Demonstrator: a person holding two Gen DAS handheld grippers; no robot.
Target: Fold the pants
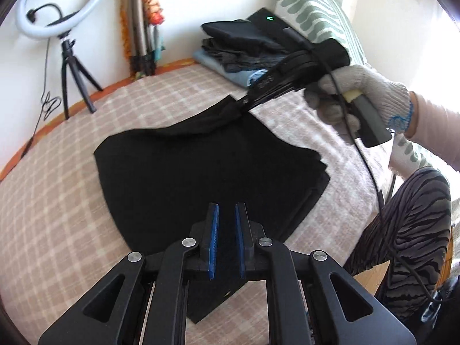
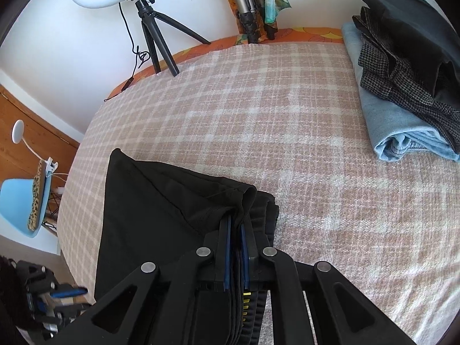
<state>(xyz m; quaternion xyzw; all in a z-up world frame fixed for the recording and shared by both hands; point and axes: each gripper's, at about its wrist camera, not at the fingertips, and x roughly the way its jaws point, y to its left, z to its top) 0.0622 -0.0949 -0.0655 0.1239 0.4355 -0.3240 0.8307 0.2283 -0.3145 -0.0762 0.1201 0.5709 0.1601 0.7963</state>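
We find no legible text, label, brand or number on any surface in either view.

Bed [image 2: 258, 100]: blk pants [image 1: 201, 178], clothes pile [image 2: 402, 86].

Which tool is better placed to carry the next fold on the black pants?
Right, probably. The right tool already has the bunched edge of the black pants between its pads, lifted off the plaid blanket. The left tool hangs over the cloth with nothing between its pads.

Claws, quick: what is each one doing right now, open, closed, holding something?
Left claw: open a little, holding nothing.
Right claw: closed on the black pants.
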